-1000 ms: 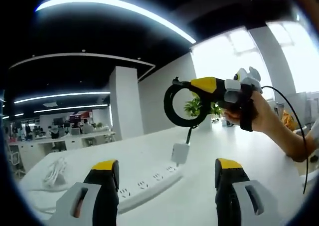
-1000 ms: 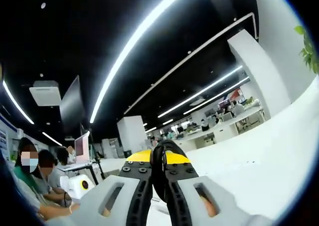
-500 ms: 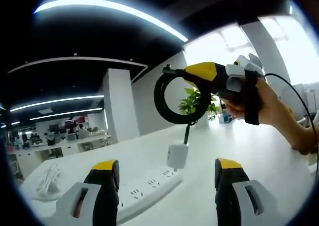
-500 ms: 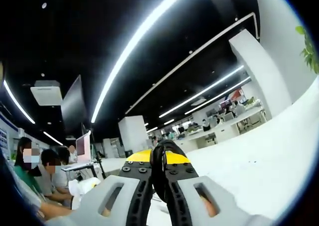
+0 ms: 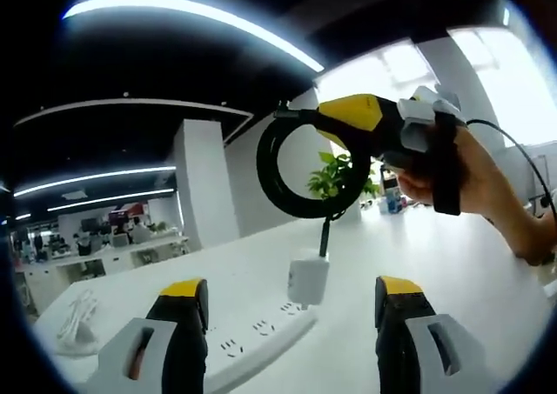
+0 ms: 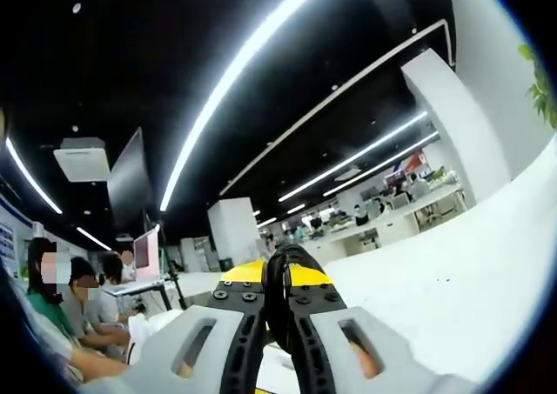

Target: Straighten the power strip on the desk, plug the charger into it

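Two grippers | right gripper point(image 5: 291, 116) pinches cable point(image 5: 287, 181); charger point(image 5: 308, 279) dangles over power strip point(image 5: 257, 342)

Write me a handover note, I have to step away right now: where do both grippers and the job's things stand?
Right gripper: shut on the black cable, coiled in a loop; the white charger dangles from it just above the power strip.
Left gripper: open, holding nothing, aimed at the strip on the white desk.
Done: charger lifted.
Left: plug it in; whether the strip is straight, cannot tell.
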A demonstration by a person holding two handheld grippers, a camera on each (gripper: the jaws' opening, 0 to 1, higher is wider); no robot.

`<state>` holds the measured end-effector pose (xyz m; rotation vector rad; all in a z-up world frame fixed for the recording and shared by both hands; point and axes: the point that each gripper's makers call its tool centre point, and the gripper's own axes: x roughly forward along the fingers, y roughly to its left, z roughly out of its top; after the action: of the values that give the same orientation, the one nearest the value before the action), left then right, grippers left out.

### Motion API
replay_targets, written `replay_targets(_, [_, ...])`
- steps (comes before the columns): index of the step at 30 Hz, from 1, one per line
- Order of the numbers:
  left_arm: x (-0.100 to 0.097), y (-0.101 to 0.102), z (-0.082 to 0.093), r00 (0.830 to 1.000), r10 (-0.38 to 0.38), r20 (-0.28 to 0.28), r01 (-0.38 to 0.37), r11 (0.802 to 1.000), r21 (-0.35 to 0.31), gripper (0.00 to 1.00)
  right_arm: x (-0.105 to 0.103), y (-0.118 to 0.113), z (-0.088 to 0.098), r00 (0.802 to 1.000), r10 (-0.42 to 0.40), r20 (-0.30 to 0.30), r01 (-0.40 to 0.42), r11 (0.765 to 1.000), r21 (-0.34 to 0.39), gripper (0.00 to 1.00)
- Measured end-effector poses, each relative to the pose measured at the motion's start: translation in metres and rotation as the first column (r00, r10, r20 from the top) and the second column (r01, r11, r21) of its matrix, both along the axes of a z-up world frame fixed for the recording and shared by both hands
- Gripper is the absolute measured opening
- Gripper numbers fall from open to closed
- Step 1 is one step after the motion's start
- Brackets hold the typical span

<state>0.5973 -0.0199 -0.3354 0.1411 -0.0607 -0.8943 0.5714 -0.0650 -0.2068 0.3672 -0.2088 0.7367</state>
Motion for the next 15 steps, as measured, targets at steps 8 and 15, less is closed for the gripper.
replay_targets(8, [0.002,-0.009,-0.001,1.0,-0.015,-0.006,0.015,1.0,0.006,0.8,-0.001,-0.002,0.005,1.0,0.002,0.004,-0.002,1.0,0.006,0.05])
replay_targets(15, [0.004,-0.014,0.001,1.0,-0.019,-0.001,0.019,1.0,0.004,0.78,-0.003,-0.002,0.005,1.0,-0.006,0.007,0.006,1.0,0.001,0.05])
